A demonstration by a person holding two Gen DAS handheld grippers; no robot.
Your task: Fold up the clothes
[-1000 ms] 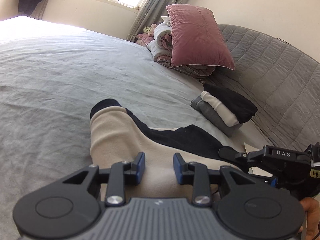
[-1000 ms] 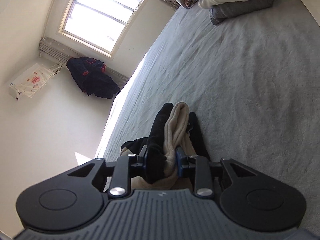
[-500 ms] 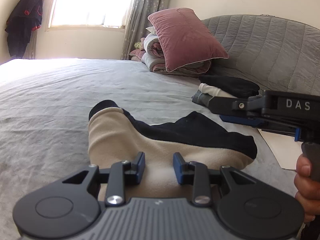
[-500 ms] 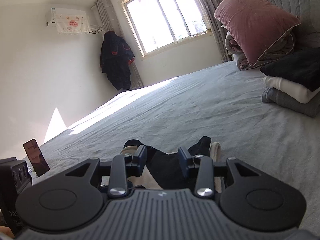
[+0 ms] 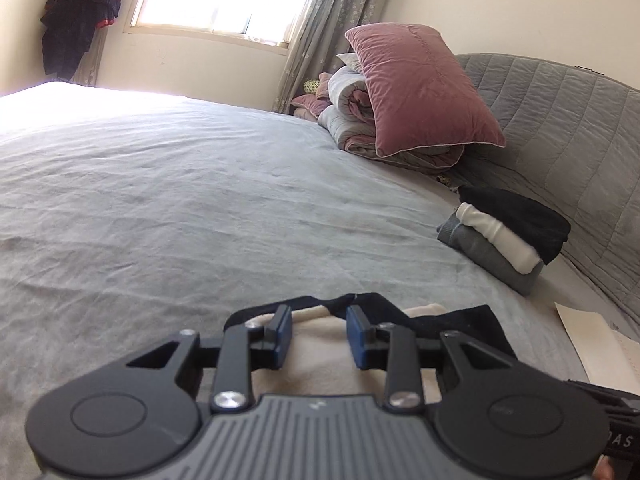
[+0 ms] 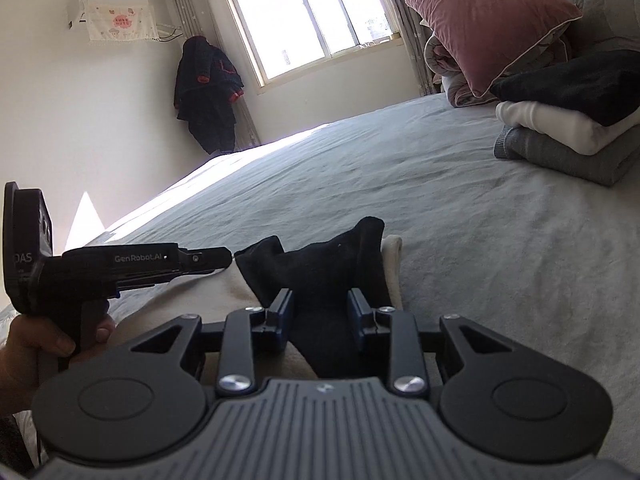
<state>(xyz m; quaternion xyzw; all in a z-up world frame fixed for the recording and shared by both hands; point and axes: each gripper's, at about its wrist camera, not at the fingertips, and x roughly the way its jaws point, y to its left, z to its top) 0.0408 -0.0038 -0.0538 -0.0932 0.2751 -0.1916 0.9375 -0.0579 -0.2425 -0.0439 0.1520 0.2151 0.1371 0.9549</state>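
A beige and black garment (image 5: 320,356) lies folded on the grey bed, right under both grippers. My left gripper (image 5: 319,335) is open, its blue pads apart just above the beige cloth, holding nothing. My right gripper (image 6: 319,314) is open too, its pads either side of a raised black part of the garment (image 6: 320,276) without pinching it. The left gripper also shows from the side in the right wrist view (image 6: 216,258), low over the beige cloth.
A stack of folded clothes (image 5: 506,236), black on white on grey, sits at the right by the quilted headboard (image 5: 572,128). A pink pillow (image 5: 420,88) rests on a rolled duvet. A paper sheet (image 5: 592,344) lies at the right. The grey bedsheet (image 5: 200,208) stretches ahead.
My right gripper has let go of the black and beige fold and swung level. The garment now lies lower and flatter. My left gripper has pulled back toward the garment's near edge.
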